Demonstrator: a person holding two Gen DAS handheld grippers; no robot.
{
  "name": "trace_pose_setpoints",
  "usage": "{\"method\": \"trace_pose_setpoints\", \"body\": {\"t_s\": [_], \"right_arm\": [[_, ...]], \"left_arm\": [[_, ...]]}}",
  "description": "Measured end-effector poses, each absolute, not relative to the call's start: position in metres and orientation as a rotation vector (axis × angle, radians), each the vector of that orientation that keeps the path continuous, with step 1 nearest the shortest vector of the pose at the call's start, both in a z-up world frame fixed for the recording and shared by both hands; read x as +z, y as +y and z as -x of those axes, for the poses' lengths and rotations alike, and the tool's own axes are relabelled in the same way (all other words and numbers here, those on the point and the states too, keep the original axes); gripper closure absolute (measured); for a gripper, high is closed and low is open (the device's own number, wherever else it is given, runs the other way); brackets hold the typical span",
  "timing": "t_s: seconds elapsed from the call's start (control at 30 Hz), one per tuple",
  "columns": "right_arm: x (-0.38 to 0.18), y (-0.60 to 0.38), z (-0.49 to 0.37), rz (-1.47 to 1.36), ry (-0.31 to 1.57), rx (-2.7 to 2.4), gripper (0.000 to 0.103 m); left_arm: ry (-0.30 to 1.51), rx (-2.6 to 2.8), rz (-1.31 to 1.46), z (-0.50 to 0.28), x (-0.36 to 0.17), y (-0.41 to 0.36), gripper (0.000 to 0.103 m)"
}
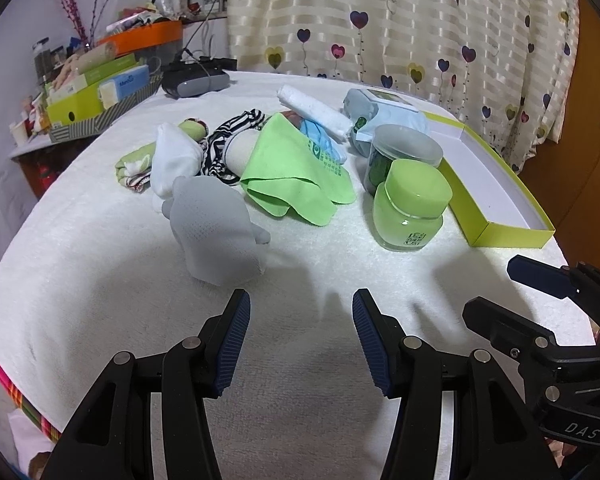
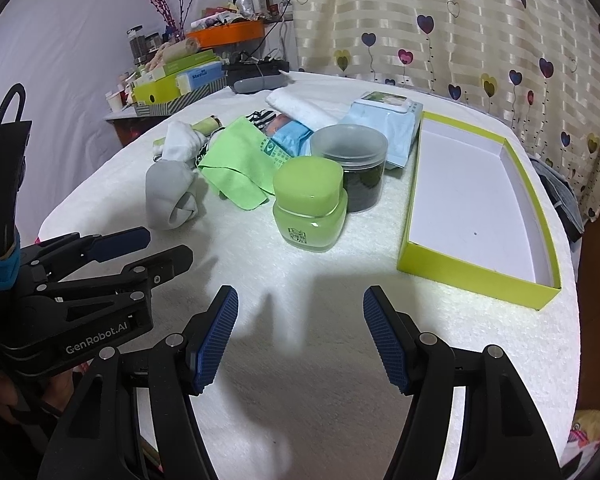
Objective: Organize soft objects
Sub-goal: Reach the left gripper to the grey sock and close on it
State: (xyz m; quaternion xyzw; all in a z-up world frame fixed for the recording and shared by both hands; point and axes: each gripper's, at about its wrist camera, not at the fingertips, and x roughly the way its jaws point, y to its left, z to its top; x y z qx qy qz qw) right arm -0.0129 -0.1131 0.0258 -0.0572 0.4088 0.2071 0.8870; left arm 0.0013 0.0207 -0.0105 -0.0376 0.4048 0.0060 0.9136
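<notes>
The left hand-held gripper [image 1: 301, 312] hangs over the near edge of the surface [image 1: 100, 280], jaws spread wide with nothing between them. The right hand-held gripper [image 2: 301, 308] sits just beside it, level with it, jaws equally wide and holding nothing. Both point toward the far edge.

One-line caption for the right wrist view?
Open right gripper hovers over white towel, facing soft items, green jar and empty box.
</notes>
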Motion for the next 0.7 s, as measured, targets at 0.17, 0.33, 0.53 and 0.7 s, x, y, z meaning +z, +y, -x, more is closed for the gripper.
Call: {"method": "trace_pose_setpoints", "body": {"t_s": [0.17,0.33,0.53,0.7], "right_arm": [[0.025,-0.113,0.013,0.119,0.851,0.431,0.037],[0.025,-0.109,0.012,0.124,0.849,0.444,0.037],[0.028,-0.1,0.011,0.137,0.838,0.483,0.037],[0.029,-0.087,0.008,0.153,0.827,0.523,0.037]], "left_arm": [[0.832,0.016,0.082,-0.002,-0.01,0.024,0.05],[0.823,0.023,0.088,-0.001,-0.011,0.024,0.05],[0.792,0.011,0.157,0.004,-0.009,0.04,0.05],[0.777,0.037,0.194,0.007,-0.01,0.056,0.05]]}}
